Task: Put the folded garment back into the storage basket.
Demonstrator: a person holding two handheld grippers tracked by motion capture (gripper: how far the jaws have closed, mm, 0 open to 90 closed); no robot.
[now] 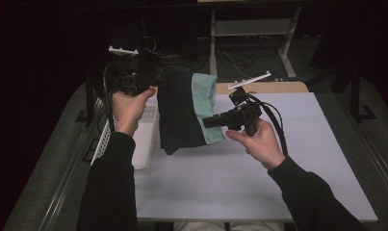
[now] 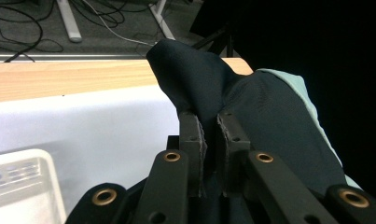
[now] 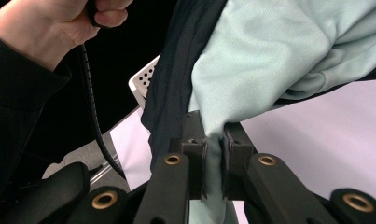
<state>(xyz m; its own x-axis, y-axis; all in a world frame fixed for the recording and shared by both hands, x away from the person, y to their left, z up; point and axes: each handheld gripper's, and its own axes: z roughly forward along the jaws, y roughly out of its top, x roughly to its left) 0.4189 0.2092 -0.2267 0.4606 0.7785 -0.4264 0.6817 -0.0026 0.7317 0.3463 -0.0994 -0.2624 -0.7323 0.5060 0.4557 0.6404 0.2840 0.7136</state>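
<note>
The dark garment (image 1: 179,113) with a mint lining hangs above the table (image 1: 288,159), held up between both tools. The left hand-held gripper (image 1: 155,82) clamps its eleven o'clock corner; the right hand-held gripper (image 1: 208,121) pinches the mint edge at four o'clock.

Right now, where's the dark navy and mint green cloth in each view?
High view: dark navy and mint green cloth hangs centre, between both grippers.
Left gripper view: centre-right, navy fold pinched in the jaws.
Right gripper view: upper right, mint side clamped.
Shared landmark: white perforated basket.
</note>
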